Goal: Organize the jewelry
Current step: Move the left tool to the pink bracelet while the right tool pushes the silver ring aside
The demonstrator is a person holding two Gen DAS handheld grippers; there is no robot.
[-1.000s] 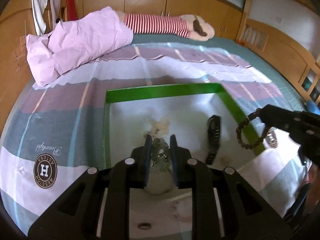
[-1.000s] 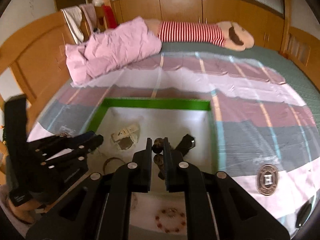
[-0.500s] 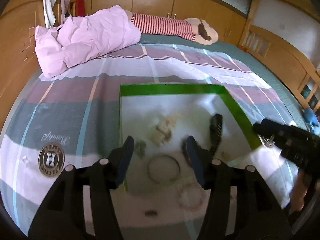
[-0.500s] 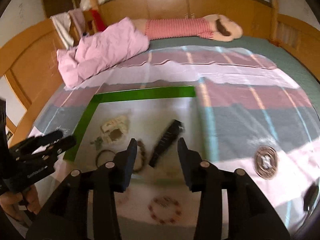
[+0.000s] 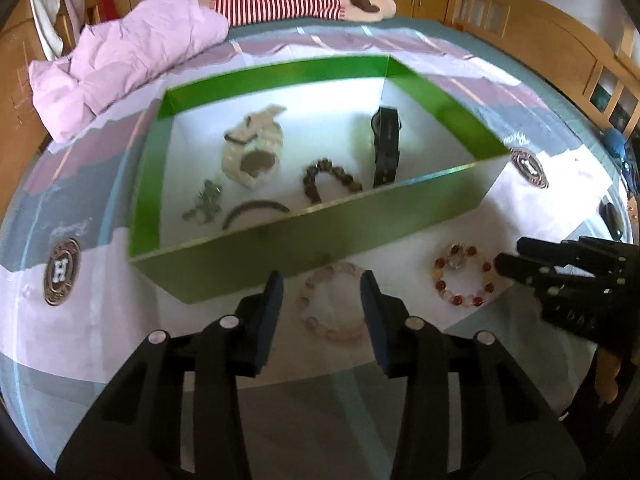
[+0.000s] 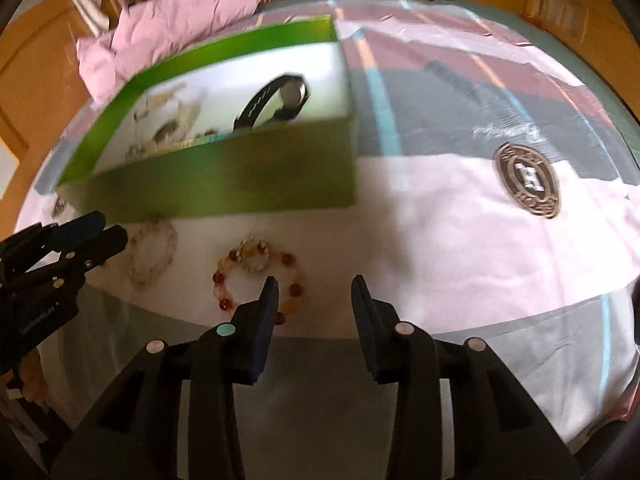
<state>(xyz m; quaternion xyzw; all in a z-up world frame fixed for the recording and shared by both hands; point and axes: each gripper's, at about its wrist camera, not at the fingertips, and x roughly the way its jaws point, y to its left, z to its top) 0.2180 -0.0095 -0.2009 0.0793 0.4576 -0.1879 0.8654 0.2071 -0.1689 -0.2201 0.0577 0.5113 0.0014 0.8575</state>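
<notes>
A green box (image 5: 320, 220) with a white floor sits on the bed. Inside lie a black watch (image 5: 386, 144), a dark bead bracelet (image 5: 330, 178), a cream pouch (image 5: 254, 152), a small green piece (image 5: 206, 202) and a dark bangle (image 5: 256, 208). In front of the box lie a pale pink bead bracelet (image 5: 332, 300) and a red bead bracelet (image 5: 464, 280). My left gripper (image 5: 322, 296) is open and empty over the pink bracelet. My right gripper (image 6: 314, 292) is open and empty, just right of the red bracelet (image 6: 256, 276); the box (image 6: 224, 176) and the pink bracelet (image 6: 154, 254) show there too.
The bed has a striped sheet with round logo patches (image 5: 62, 270) (image 6: 528, 180). A pink quilt (image 5: 128, 52) and a striped pillow (image 5: 280, 0) lie at the far end. Wooden cabinets surround the bed. The left gripper (image 6: 80, 240) shows at the right wrist view's left edge.
Both grippers opened, let go of the pieces they held in the box, and drew back toward the near side, down over the two bracelets in front of the box.
</notes>
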